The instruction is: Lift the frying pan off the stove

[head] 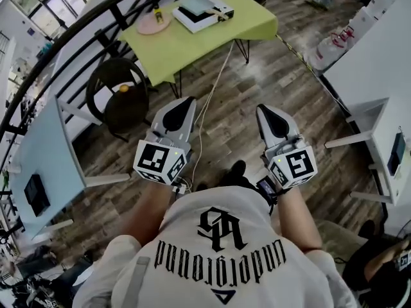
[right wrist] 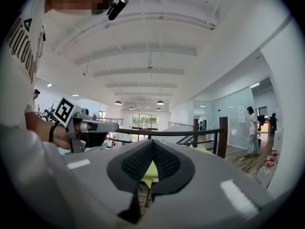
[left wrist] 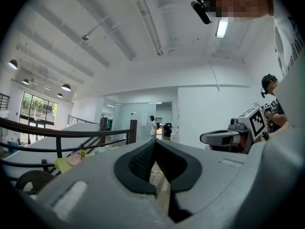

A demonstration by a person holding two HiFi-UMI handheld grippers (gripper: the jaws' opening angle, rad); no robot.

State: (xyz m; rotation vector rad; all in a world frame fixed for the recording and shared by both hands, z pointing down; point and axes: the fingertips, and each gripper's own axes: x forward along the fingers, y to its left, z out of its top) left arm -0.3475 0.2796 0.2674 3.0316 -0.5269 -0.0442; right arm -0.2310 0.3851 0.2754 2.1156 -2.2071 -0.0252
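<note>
No frying pan or stove can be made out in any view. My left gripper (head: 187, 100) and right gripper (head: 262, 108) are held side by side in front of the person's chest, above the wooden floor, pointing toward a green table (head: 186, 47). Both are shut with nothing between the pads. In the left gripper view the jaws (left wrist: 153, 142) meet at the tip, and the right gripper (left wrist: 206, 138) shows at the right. From the right gripper view, its own jaws (right wrist: 152, 141) are closed, with the left gripper (right wrist: 113, 126) at the left.
On the green table lie a white flat box (head: 204, 13) and a pink plate (head: 154, 23). A black round chair (head: 119, 95) stands left of it, a dark curved railing (head: 77, 34) behind. White desks (head: 379, 76) flank the right; a cable (head: 207, 101) crosses the floor.
</note>
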